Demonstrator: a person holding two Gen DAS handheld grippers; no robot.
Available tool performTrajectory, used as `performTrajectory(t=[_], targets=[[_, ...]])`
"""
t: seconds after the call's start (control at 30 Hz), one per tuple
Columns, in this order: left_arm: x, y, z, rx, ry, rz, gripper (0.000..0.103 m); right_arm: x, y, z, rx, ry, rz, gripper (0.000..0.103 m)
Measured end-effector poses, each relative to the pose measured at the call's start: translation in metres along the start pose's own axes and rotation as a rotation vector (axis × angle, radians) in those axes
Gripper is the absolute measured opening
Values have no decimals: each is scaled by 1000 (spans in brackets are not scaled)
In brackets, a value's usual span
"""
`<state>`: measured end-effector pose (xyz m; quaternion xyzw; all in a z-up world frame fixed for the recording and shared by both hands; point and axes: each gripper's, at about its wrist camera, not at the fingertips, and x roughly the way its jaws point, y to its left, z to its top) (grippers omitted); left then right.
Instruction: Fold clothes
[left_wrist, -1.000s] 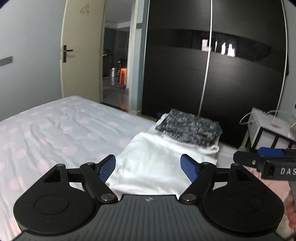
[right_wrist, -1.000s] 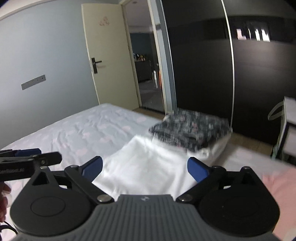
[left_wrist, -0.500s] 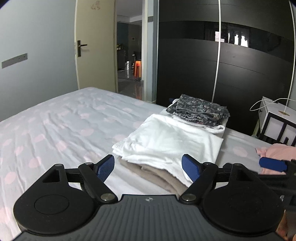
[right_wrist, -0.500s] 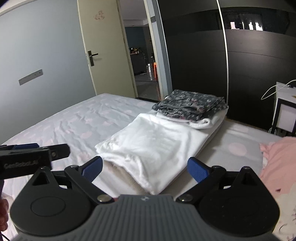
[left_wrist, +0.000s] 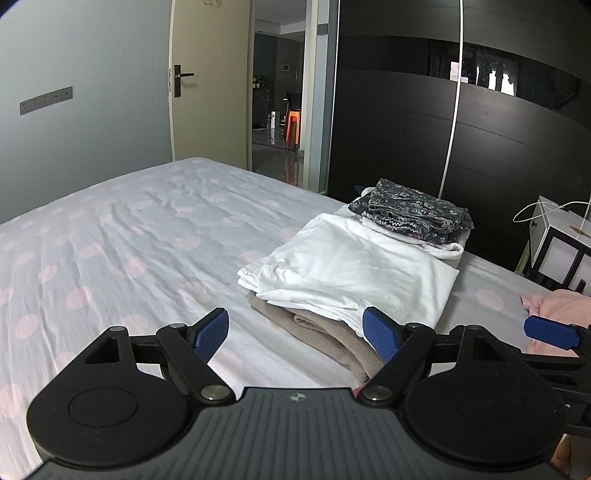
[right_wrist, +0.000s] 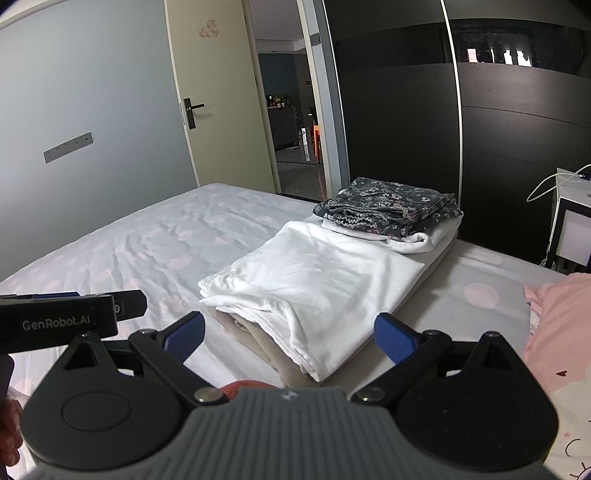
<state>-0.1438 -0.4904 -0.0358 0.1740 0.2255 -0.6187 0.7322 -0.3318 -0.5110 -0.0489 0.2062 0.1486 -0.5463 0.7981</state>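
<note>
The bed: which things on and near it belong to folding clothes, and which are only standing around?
For the job:
white garment
beige garment
dark floral garment
pink garment
left gripper
right gripper

Just there:
door
dark wardrobe
white box

Right claw gapes empty; folded white garment just beyond.

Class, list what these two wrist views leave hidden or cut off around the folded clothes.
- Pink garment: cut by right edge, both views.
- Beige garment: mostly under white garment.
- White item beneath the dark floral garment: mostly covered.
- Red object: behind right gripper body.
</note>
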Motion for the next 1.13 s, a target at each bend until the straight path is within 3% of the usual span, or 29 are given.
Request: performTrajectory(t=[1.13], targets=[[-3,2,1,3,-10,16,79,-2,7,-3,6,-8,23,99]])
